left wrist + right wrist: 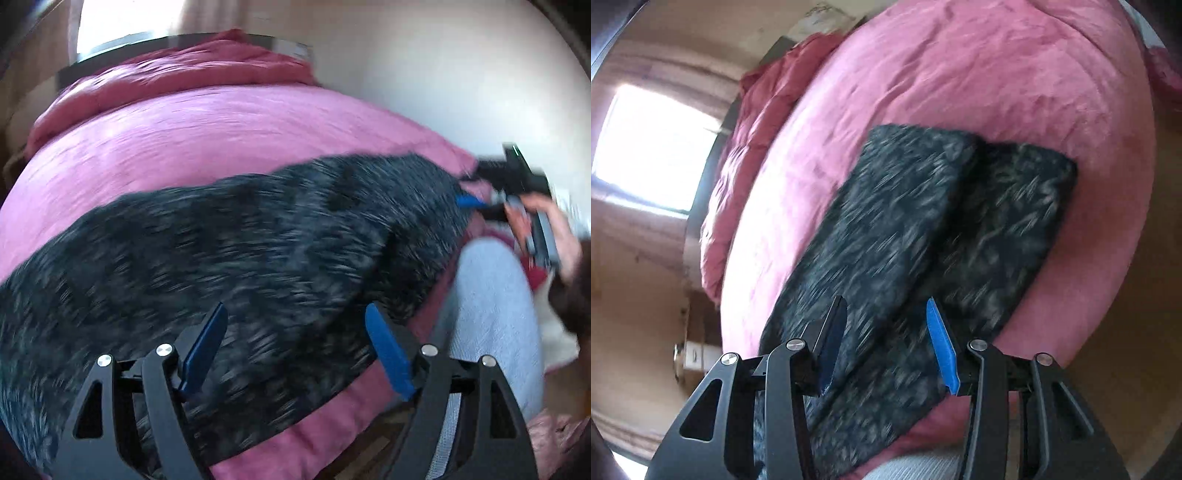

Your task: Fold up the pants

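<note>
The pants [916, 236] lie on the bed [997, 74] with legs apparently side by side, no cross fold yet; both grippers, left [295, 350] and right [886, 343], have jaws apart and empty.

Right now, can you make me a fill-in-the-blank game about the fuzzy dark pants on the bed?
1. The dark pants lie on a bed cover whose colour is ____.
2. The fingers of both grippers are the colour ____.
3. The jaws of the left gripper and the right gripper are both ____, gripping nothing.
4. In the right wrist view, bright light comes in through a ____ on the left.

Missing words: pink; blue; open; window
</note>
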